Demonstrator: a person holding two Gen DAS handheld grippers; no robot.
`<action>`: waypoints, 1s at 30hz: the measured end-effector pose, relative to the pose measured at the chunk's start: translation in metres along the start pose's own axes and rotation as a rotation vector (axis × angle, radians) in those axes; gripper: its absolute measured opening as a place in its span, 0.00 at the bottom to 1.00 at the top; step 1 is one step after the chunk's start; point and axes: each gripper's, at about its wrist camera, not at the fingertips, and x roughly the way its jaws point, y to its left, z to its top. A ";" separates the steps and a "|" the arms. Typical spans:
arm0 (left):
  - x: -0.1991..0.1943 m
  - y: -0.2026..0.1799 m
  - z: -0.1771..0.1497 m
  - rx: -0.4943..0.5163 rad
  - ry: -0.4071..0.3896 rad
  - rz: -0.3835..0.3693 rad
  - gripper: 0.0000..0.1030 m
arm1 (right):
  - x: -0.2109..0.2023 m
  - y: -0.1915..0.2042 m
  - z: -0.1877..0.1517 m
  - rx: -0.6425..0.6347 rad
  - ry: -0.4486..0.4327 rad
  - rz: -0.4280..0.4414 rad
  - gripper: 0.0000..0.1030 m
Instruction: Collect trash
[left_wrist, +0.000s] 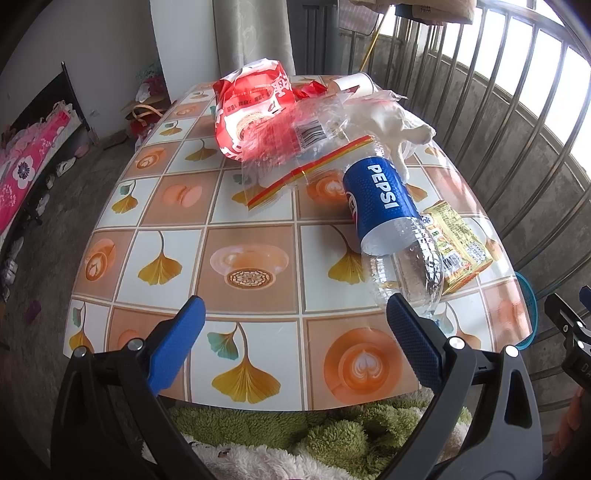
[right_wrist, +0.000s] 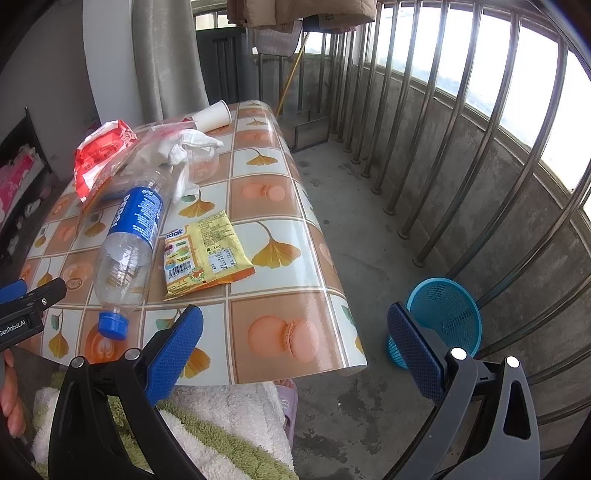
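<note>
bottle (right_wrist: 127, 236) on table (right_wrist: 295, 236) | wrapper (right_wrist: 203, 254) just right of it | basket (right_wrist: 443, 317) on floor, right of table

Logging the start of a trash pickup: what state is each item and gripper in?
Pepsi bottle: empty, capped, lying down.
Yellow snack packet: flat on table.
Paper cup: tipped over.
Blue basket: on floor, upright.
Left gripper: jaws open.
Right gripper: jaws open.
</note>
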 end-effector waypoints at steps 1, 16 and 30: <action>0.000 0.001 0.000 0.000 0.001 -0.001 0.92 | 0.000 0.000 0.000 -0.001 0.000 0.001 0.94; 0.002 0.002 -0.001 0.001 0.006 -0.001 0.92 | -0.001 0.005 0.001 -0.009 0.003 0.003 0.94; 0.005 0.004 -0.003 0.002 0.015 -0.002 0.92 | 0.001 0.007 0.001 -0.012 0.006 0.004 0.94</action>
